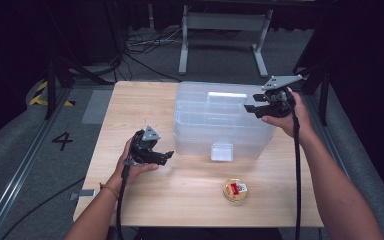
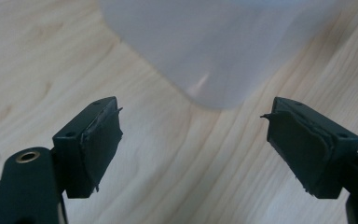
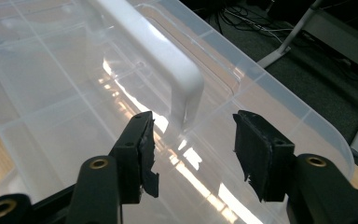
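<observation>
A clear plastic storage box [image 1: 200,127] with a lid stands on the wooden table [image 1: 130,110]. A white handle [image 1: 226,95] lies flat on the lid, and a clear latch [image 1: 222,151] sits on the front wall. My left gripper [image 1: 166,157] is held low near the box's front left corner, open, with nothing between its jaws. In the left gripper view the box corner [image 2: 205,42] lies just ahead of the left gripper [image 2: 193,140]. My right gripper [image 1: 250,107] hovers over the lid's right end, open. In the right gripper view the handle's end [image 3: 184,93] is just beyond the right gripper [image 3: 193,135].
A small round container [image 1: 235,190] with a red and white label lies on the table in front of the box. Beyond the table stand a white frame [image 1: 225,30] and loose cables [image 1: 145,42] on the grey floor.
</observation>
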`<state>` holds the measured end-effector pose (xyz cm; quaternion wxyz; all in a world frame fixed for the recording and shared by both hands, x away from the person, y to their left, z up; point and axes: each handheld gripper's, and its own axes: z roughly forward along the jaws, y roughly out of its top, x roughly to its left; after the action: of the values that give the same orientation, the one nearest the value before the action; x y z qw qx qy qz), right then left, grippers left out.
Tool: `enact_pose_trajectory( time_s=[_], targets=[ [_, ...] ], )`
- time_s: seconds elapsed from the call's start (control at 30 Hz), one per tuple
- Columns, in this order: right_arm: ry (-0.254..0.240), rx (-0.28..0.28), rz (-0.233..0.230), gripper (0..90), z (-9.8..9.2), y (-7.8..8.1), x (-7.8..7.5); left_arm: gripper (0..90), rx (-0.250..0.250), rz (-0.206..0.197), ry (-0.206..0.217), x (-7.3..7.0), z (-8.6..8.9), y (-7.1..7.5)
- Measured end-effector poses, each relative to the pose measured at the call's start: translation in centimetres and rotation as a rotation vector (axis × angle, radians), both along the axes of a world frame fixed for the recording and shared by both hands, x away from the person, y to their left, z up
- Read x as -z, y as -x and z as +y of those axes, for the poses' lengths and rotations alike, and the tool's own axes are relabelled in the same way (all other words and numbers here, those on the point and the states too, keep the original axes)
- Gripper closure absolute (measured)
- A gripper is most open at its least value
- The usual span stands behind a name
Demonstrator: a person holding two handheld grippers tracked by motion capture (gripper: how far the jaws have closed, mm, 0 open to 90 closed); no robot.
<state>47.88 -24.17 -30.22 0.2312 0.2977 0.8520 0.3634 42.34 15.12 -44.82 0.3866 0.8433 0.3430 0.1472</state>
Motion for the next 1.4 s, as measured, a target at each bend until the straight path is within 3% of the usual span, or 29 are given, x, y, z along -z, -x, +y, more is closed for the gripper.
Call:
enact_pose_trajectory(
  time_s=[0.23,0.3,0.4,0.5,0.67,0.87,1.0,1.2,1.27,1.4],
  targets=[
    [-0.013,-0.013,0.022,61.0,1.3,-1.2,-0.2,17.7,0.042,-0.061,-0.001,-0.9,-2.0,-0.9],
    [-0.002,-0.009,0.028,65.5,1.6,-1.6,-0.1,17.2,0.051,-0.062,-0.001,-0.9,-2.4,-1.2],
    [-0.025,-0.018,0.037,70.3,2.1,-1.9,0.2,16.7,0.063,-0.053,0.041,-1.3,-2.7,-1.6],
    [0.027,-0.002,0.022,71.3,2.7,-1.9,0.1,15.7,0.086,-0.064,0.024,-1.3,-3.6,-2.0],
    [0.001,-0.005,0.032,72.1,2.6,-2.0,0.3,11.9,0.084,-0.065,0.023,-1.1,-3.7,-2.1],
    [0.012,-0.007,0.024,72.4,2.8,-1.8,0.3,19.3,0.086,-0.056,0.005,-1.7,-3.3,-1.5],
    [0.019,-0.019,0.024,72.7,3.1,-1.4,0.3,19.6,0.082,-0.038,0.01,-1.8,-3.0,-1.1],
    [0.033,-0.051,0.017,73.6,3.8,-0.3,0.3,19.4,0.079,-0.044,-0.021,-1.9,-2.2,0.1],
    [0.036,-0.061,0.014,73.9,4.1,0.0,0.3,19.0,0.072,-0.043,-0.014,-1.9,-1.9,0.4],
    [0.078,-0.065,-0.003,74.4,4.8,0.6,0.2,19.2,0.064,-0.043,-0.029,-1.9,-1.8,1.0]
  ],
)
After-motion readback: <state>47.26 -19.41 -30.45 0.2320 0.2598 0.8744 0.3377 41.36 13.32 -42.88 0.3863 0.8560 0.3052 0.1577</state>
